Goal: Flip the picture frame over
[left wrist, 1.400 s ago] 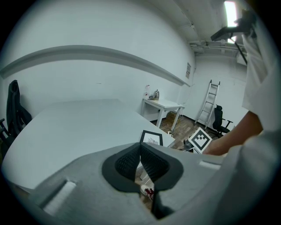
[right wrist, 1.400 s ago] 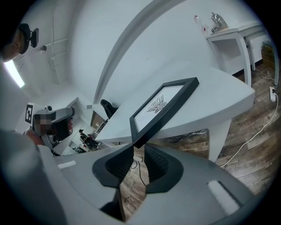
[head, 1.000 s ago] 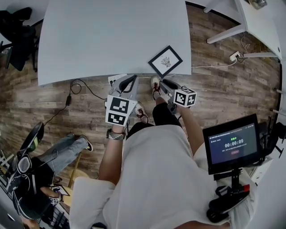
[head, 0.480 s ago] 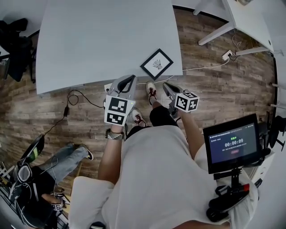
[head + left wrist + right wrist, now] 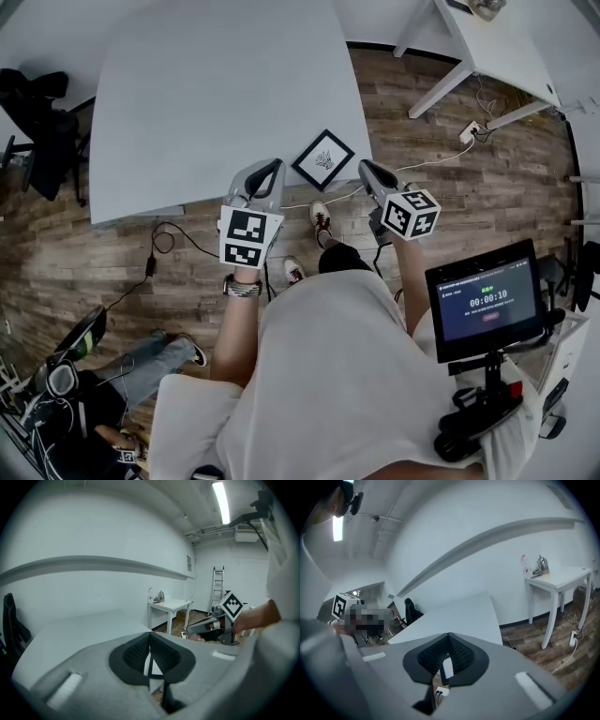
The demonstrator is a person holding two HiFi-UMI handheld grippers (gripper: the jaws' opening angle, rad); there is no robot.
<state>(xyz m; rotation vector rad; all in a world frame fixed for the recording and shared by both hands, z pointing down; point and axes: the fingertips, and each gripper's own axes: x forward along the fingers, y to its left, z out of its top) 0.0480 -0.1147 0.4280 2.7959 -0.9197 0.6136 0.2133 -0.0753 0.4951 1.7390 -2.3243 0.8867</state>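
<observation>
A black picture frame [image 5: 322,159] lies picture side up, turned like a diamond, near the front right corner of the pale grey table [image 5: 216,84]. My left gripper [image 5: 277,165] hovers at the table's front edge, just left of the frame and clear of it. Its jaws meet at the tips with nothing between them [image 5: 150,633]. My right gripper [image 5: 364,166] hangs off the table's corner over the wooden floor, just right of the frame. It is shut and empty [image 5: 449,634]. In the left gripper view the right gripper [image 5: 190,629] shows to the right.
A small white side table [image 5: 487,37] stands at the back right, with a power strip [image 5: 466,131] and cables on the floor below it. A black chair [image 5: 37,112] sits left of the table. A screen on a stand [image 5: 487,305] is at my right, and a seated person [image 5: 84,375] at lower left.
Both grippers have risen from in front of my legs to the table's front edge, the right one farther. They now flank the frame. The frame itself has not moved on the table.
</observation>
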